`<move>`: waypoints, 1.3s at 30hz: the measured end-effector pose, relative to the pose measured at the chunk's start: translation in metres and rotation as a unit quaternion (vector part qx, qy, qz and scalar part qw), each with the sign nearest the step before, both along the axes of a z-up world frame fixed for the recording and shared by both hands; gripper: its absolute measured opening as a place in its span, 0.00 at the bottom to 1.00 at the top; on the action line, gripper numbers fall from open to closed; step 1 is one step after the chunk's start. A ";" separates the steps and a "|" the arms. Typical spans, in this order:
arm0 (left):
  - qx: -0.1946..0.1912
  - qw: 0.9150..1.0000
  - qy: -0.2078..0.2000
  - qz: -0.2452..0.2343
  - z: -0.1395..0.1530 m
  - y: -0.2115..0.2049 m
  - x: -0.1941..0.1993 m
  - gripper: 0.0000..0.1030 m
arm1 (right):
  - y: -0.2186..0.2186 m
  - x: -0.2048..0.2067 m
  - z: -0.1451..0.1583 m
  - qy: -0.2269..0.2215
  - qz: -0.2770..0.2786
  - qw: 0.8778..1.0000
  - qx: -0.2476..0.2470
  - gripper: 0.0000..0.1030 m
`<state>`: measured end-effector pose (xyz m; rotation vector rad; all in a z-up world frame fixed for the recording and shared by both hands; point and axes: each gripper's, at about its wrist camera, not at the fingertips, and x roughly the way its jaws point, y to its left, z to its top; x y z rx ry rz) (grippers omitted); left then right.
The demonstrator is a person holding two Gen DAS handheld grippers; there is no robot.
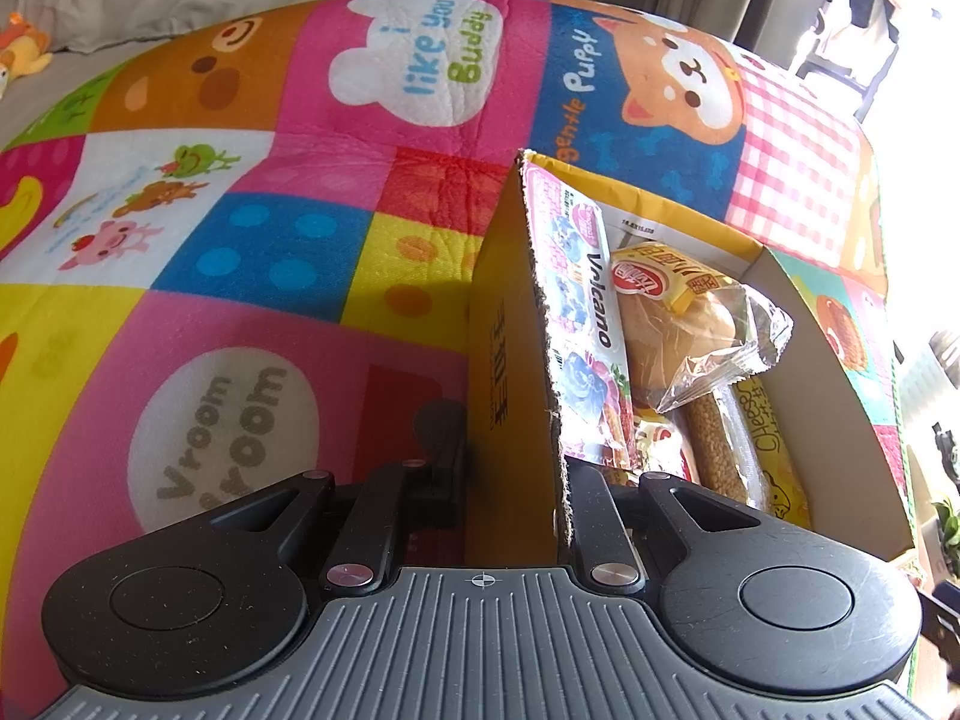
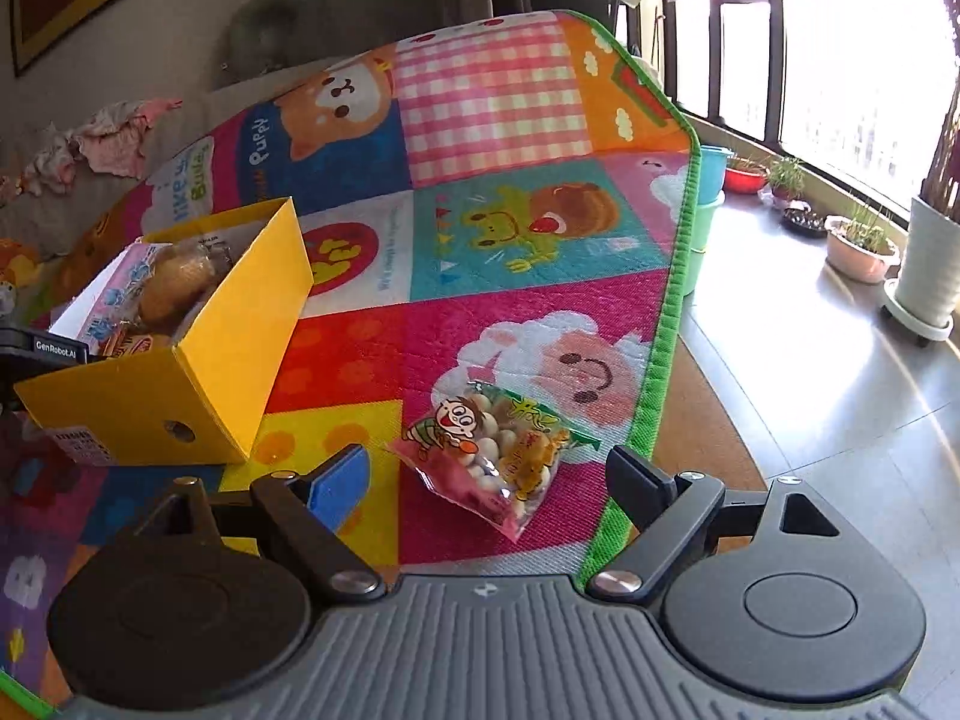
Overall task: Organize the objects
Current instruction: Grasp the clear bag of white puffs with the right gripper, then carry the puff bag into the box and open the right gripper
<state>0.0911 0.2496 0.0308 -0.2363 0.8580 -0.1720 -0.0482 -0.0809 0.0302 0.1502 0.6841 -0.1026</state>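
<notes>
A yellow cardboard box (image 1: 498, 300) stands open on the play mat. My left gripper (image 1: 516, 462) is shut on the box's near wall, one finger outside and one inside. In the box lie a "Volcano" snack pack (image 1: 582, 312), a wrapped bun (image 1: 690, 324) and a cheese stick pack (image 1: 768, 432). The right wrist view has the same box (image 2: 228, 324) at the left. There my right gripper (image 2: 489, 480) is open, its fingers on either side of a clear bag of round candies (image 2: 498, 456) that lies on the mat, not touching it.
The colourful play mat (image 2: 480, 240) ends in a green border (image 2: 660, 360) just right of the candy bag. Beyond it is shiny floor with plant pots (image 2: 858, 246) and stacked buckets (image 2: 711, 180). A sofa with clothes (image 2: 114, 132) lies behind the mat.
</notes>
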 end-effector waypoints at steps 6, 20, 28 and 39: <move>0.000 1.000 -0.001 -0.002 0.000 0.001 0.000 0.16 | 0.006 0.041 -0.015 0.031 -0.021 0.999 -0.009 0.86; 0.000 1.000 -0.001 -0.003 0.000 0.000 0.000 0.16 | 0.026 -0.007 0.029 0.037 0.128 0.991 0.002 0.61; 0.000 1.000 -0.001 -0.004 0.000 0.000 0.000 0.16 | 0.063 -0.036 0.108 -0.055 0.218 0.974 -0.009 0.61; 0.001 1.000 -0.001 -0.004 -0.001 0.000 0.000 0.16 | 0.111 0.030 0.142 -0.130 0.242 0.960 -0.062 0.61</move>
